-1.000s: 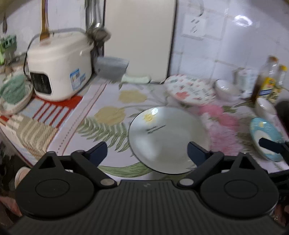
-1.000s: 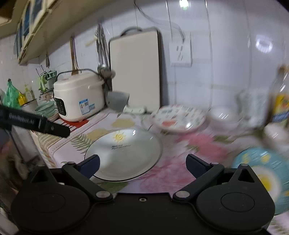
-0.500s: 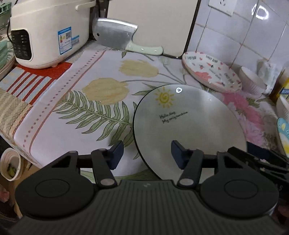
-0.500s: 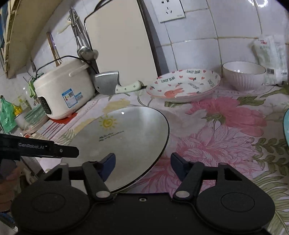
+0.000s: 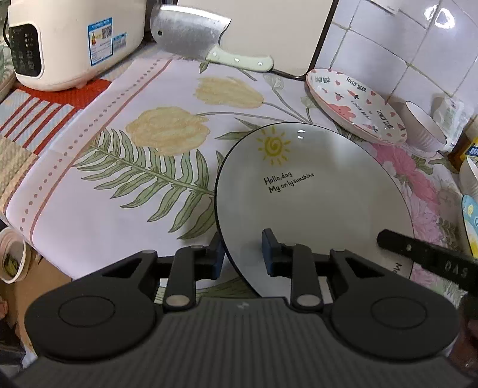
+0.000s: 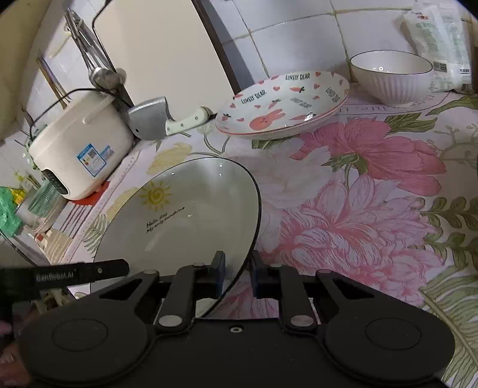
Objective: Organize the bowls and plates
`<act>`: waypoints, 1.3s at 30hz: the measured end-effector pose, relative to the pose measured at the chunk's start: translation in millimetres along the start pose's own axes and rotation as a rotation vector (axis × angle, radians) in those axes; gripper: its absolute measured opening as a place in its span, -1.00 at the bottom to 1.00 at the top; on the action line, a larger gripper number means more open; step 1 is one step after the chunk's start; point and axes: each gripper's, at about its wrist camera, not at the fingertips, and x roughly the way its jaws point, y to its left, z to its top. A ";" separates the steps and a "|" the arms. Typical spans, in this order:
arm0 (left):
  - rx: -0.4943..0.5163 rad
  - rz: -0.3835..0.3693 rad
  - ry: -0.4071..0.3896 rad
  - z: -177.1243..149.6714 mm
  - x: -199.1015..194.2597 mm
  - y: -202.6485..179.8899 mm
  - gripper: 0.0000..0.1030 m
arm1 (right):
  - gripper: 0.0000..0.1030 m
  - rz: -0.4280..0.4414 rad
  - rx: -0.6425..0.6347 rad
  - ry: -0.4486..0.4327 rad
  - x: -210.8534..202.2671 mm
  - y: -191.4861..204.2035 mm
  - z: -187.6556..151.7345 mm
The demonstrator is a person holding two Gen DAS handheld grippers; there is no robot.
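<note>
Straddling the near rim of the sun plate [image 5: 313, 191] with both tools, I have my left gripper [image 5: 242, 253] narrowed around the plate's left edge, 1 finger outside the rim and 1 over the inner face; the jaws are close together, though I cannot tell whether the pads actually press the rim. My right gripper [image 6: 237, 276] sits the same way on the plate's right edge, 1 finger above the glazed face, 1 beyond the rim over the cloth, with the rim running through the narrow gap. The plate is white with a dark edge line, a yellow sun and 2 lines of black writing, and it lies on the floral tablecloth [image 5: 125, 179] near the counter's front edge. Behind it, tilted with its far side propped higher, is the bunny plate [image 6: 283, 104] with hearts and "LOVELY BEAR" lettering, and just beside that stands a ribbed white bowl [image 6: 391, 79]. Further back, a cleaver [image 5: 191, 32] leans against a pale cutting board [image 5: 269, 27], and a white rice cooker [image 5: 71, 38] stands at the far left. A blue plate [image 5: 470, 221] peeks in at the right edge of my left view.
</note>
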 end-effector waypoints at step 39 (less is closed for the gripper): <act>0.169 -0.159 0.097 5.1 14.4 -106.3 -0.51 | -0.53 -0.160 -0.103 -0.053 -75.6 -63.5 3.2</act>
